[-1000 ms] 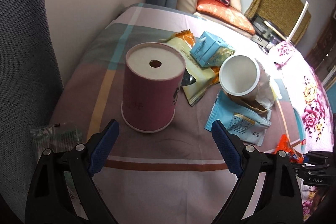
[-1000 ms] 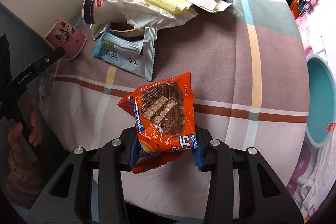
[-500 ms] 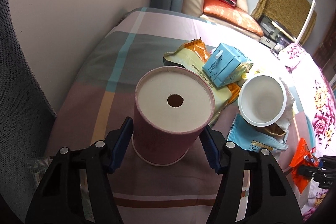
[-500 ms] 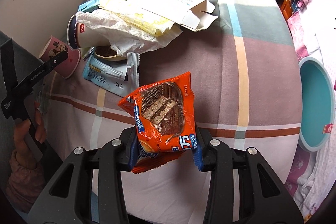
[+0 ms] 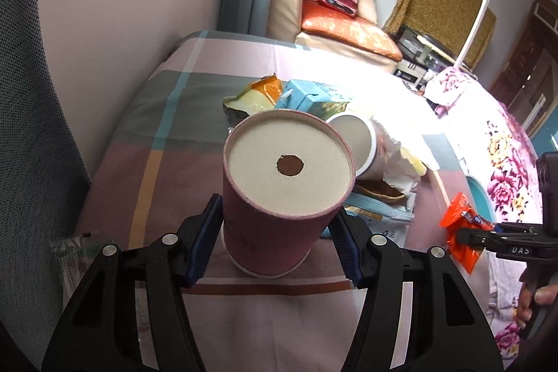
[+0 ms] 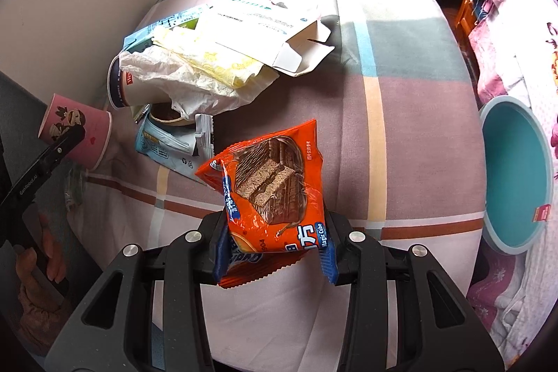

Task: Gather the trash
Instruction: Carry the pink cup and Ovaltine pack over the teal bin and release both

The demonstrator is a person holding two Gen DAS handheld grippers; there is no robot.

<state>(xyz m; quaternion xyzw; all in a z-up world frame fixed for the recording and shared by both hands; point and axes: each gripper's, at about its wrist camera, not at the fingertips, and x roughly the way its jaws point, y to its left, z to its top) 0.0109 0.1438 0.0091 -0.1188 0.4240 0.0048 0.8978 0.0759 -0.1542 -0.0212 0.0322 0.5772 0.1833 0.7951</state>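
Observation:
My left gripper (image 5: pixel 275 243) is shut on an upside-down pink paper cup (image 5: pixel 282 194) and holds it tilted just above the checked tablecloth (image 5: pixel 167 114). The cup also shows at the left of the right wrist view (image 6: pixel 78 135). My right gripper (image 6: pixel 273 253) is shut on an orange cake wrapper (image 6: pixel 272 183) and holds it above the table; it also shows in the left wrist view (image 5: pixel 464 229). A teal bin (image 6: pixel 516 169) stands beside the table at the right.
A heap of trash lies mid-table: a white paper cup on its side (image 5: pixel 355 142), a blue carton (image 5: pixel 310 96), a light blue wrapper (image 6: pixel 171 145), crumpled white paper (image 6: pixel 188 82) and an opened flat box (image 6: pixel 279 27). A wall runs along the left.
My left gripper closed on the pink cup and lifted it, tilting it slightly. My right gripper kept hold of the orange wrapper and drew back a little from the trash heap.

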